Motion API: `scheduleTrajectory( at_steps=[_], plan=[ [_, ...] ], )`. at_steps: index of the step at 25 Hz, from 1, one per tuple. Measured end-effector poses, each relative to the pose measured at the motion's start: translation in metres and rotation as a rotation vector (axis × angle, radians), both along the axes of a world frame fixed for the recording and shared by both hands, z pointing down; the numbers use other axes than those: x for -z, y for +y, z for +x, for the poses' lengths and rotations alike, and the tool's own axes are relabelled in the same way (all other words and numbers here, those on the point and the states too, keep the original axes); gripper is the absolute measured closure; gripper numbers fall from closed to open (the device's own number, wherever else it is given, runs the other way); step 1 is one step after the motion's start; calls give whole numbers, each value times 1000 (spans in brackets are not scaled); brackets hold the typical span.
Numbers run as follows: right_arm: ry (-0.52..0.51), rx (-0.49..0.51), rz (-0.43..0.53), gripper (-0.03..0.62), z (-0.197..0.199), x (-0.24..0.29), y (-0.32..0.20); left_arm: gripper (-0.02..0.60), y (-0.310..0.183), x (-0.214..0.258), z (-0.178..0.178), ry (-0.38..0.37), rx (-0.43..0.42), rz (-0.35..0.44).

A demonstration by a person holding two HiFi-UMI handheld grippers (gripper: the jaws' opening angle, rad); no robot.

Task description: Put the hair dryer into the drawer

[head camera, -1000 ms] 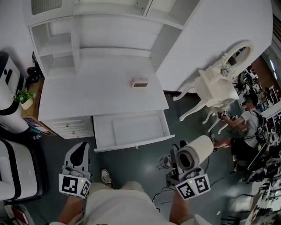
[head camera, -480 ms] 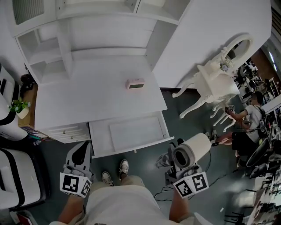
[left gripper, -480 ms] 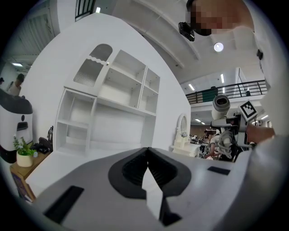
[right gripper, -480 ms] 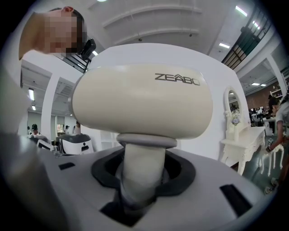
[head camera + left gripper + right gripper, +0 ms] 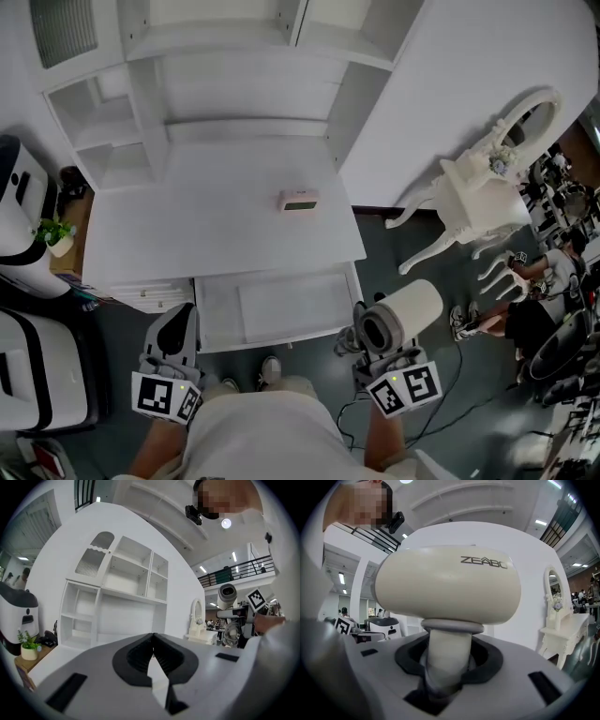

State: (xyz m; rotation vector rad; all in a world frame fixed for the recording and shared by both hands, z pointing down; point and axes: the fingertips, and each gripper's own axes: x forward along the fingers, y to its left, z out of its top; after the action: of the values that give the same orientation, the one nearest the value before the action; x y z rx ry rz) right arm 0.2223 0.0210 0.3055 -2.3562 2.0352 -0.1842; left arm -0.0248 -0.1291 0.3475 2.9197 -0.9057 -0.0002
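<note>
The cream hair dryer [image 5: 405, 316] [image 5: 447, 583] stands upright in my right gripper [image 5: 370, 349] [image 5: 447, 665], whose jaws are shut on its handle. It hangs just off the front right corner of the open white drawer [image 5: 281, 305], which looks empty. My left gripper [image 5: 174, 330] [image 5: 152, 637] is shut on nothing and sits just left of the drawer's front left corner. In the left gripper view the hair dryer [image 5: 228, 595] shows at the right, in front of the white desk hutch.
A small pink clock [image 5: 299, 201] lies on the white desk [image 5: 206, 225] under the shelving hutch [image 5: 225, 66]. A white ornate chair [image 5: 487, 202] stands to the right, and a white machine [image 5: 23, 225] and potted plant [image 5: 54, 232] to the left. My shoes [image 5: 270, 370] are below the drawer.
Both grippers have moved toward the desk, and the drawer's front now lies close to their tips. The right gripper still holds the hair dryer.
</note>
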Motion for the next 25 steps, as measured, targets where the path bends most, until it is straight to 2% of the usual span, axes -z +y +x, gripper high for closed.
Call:
scheduleTrajectory(
  at_steps=[13, 20, 25],
  plan=[
    [13, 88, -73, 424, 24, -35, -34, 566, -6, -10, 7, -33, 93, -13],
    [97, 165, -156, 424, 17, -64, -56, 566, -6, -18, 3, -48, 133, -31],
    [207, 230, -235, 424, 7, -90, -73, 566, -7, -24, -2, -55, 159, -44]
  ],
)
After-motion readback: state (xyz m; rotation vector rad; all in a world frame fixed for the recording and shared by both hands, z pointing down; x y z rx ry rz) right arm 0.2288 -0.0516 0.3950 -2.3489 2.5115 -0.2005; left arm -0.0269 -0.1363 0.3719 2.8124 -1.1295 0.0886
